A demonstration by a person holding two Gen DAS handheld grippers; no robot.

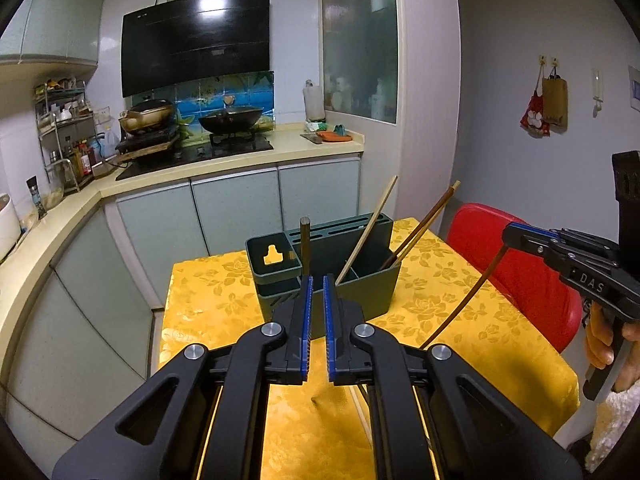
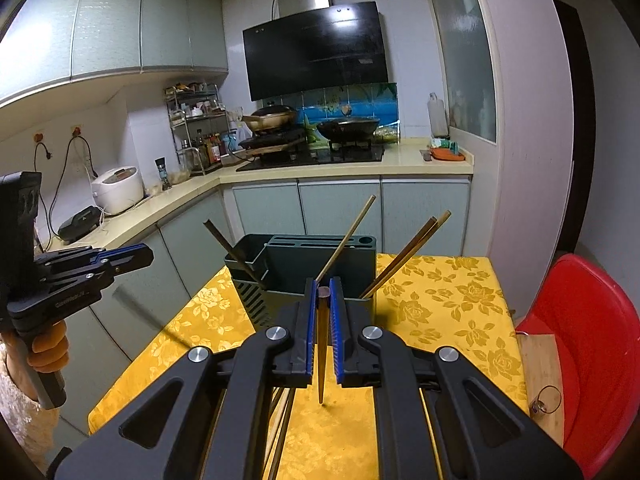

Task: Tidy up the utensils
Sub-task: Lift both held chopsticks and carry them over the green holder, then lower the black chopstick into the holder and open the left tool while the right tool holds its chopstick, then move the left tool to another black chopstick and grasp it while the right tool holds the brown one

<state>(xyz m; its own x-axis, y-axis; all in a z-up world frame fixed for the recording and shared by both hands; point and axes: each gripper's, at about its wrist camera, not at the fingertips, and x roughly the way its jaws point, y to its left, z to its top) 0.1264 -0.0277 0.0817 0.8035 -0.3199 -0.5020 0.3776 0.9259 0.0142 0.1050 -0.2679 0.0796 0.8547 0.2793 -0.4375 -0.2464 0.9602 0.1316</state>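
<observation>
A dark green utensil holder [image 1: 360, 296] [image 2: 320, 260] stands on the yellow floral tablecloth [image 1: 208, 300]. A pale chopstick [image 1: 372, 224] and two brown chopsticks [image 1: 424, 220] lean out of it, and a dark one [image 1: 305, 240] stands at its left side. My left gripper [image 1: 316, 278] hovers in front of the holder, shut on a dark chopstick whose tip [image 1: 316, 399] hangs below the fingers. In the right wrist view it is a blurred streak. My right gripper [image 2: 323, 280] is shut on a brown chopstick [image 2: 322, 352] that points down at the cloth. Both grippers are above the table.
Loose chopsticks [image 2: 280, 428] lie on the cloth under my right gripper. A red plastic chair [image 2: 592, 340] stands at the table's right side with a wooden board [image 2: 540, 364] and a glass [image 2: 546, 400] on it. Counter, stove and cabinets [image 1: 236, 208] are behind the table.
</observation>
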